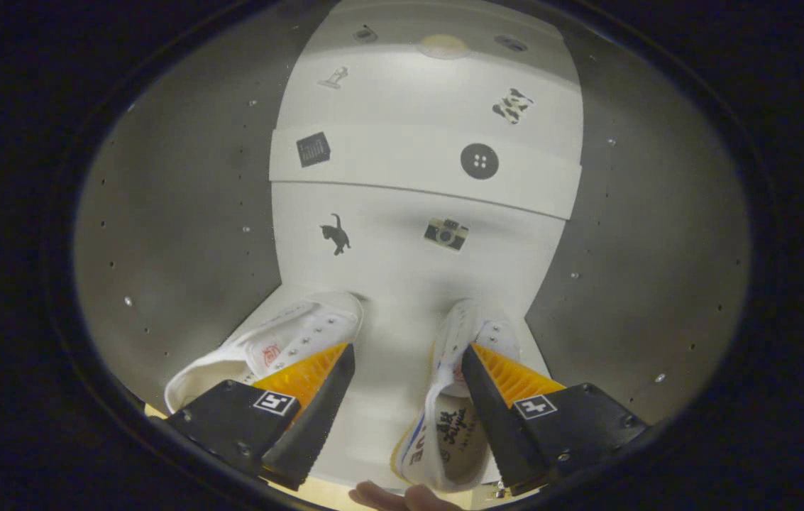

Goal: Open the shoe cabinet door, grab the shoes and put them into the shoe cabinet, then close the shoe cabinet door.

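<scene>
Reaching into the open shoe cabinet (pixel 182 234), the claw (pixel 409 362) stood spread, gripping nothing.
Both white shoes lay on its floor: one (pixel 267 348) beside the left finger, the other (pixel 451 419) against the right.

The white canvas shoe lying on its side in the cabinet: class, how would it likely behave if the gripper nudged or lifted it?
The left shoe looks like soft canvas, so its upper would probably flex under a pinch. It seems light and would likely slide on the smooth shelf floor. Already toppled sideways, it appears prone to tipping. The gripper is open, its fingers beside both shoes.
</scene>
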The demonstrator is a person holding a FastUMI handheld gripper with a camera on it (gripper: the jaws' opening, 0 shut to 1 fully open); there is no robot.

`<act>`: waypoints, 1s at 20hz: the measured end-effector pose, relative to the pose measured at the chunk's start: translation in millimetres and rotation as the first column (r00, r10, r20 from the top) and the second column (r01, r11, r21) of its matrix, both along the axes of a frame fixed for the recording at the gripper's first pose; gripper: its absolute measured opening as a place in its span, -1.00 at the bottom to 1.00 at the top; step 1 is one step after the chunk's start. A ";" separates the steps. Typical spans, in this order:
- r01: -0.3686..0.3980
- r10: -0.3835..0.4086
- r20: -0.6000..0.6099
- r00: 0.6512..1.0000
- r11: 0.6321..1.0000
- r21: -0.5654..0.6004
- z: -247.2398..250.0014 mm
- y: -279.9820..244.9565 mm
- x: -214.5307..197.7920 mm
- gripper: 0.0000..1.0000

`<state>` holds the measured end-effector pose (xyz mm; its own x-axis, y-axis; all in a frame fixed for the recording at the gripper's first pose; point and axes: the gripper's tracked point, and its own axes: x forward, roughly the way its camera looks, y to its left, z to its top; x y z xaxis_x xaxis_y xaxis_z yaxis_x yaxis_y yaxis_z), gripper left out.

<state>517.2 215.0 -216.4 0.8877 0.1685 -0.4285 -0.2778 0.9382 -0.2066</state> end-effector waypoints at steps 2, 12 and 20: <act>-0.020 0.019 0.076 0.997 1.000 0.018 23.1 7.0 -8.8 0.93; -0.014 -0.022 0.240 0.971 0.989 0.150 122.1 -6.6 -122.2 0.96; -0.033 -0.028 0.310 0.950 0.981 0.191 185.5 -37.1 -265.1 0.99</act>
